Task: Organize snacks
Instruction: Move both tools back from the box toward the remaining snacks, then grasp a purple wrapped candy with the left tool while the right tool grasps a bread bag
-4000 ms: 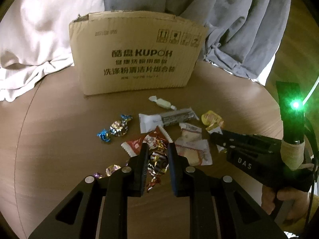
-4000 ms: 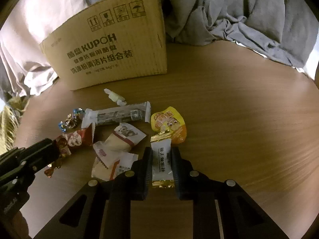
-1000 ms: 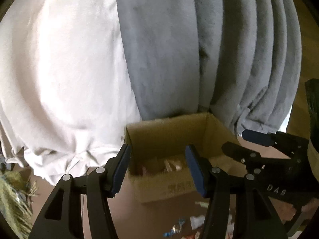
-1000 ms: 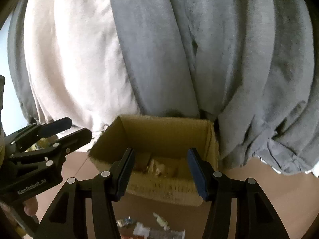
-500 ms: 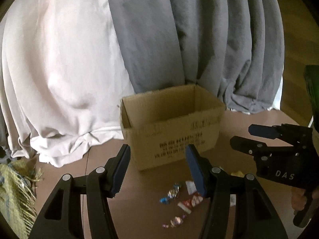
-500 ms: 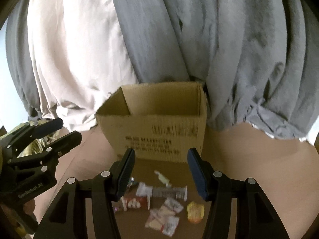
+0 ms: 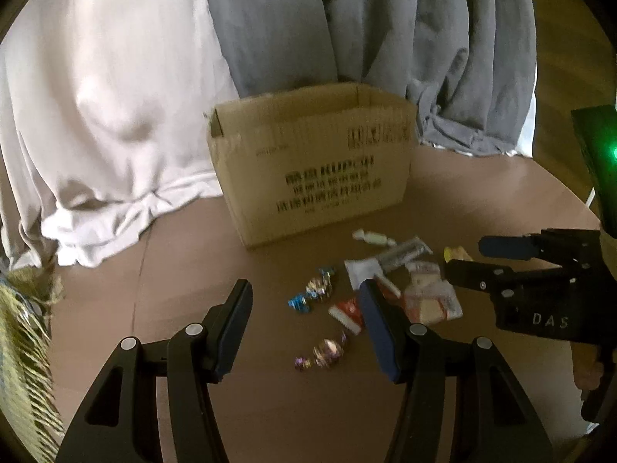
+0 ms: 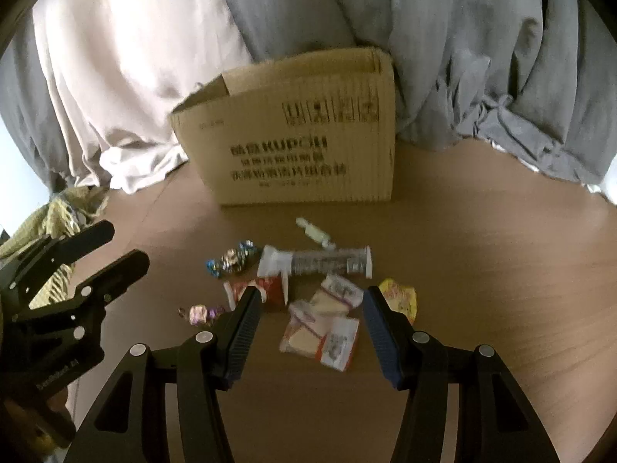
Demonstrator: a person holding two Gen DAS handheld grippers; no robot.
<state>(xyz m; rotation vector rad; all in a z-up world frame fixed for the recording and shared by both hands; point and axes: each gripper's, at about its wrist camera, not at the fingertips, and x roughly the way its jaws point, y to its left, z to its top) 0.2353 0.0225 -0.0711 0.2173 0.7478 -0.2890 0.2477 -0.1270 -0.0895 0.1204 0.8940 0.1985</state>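
Box (image 8: 293, 146) print reads "KUPOH"; gripper (image 7: 540, 270) "DAS".

The room is dim and looks brownish. The most light falls on the pale cloth (image 7: 108, 88) at about ten o'clock, so it glows almost white. A small green light (image 7: 609, 152) shines brightly at three o'clock in the left view. Both pictures are a bit smeary: the letters on the cardboard box (image 8: 293, 146) are fuzzy and the snacks (image 8: 320, 320) look soft. The round lens bends everything near the edges, and the corners are black.
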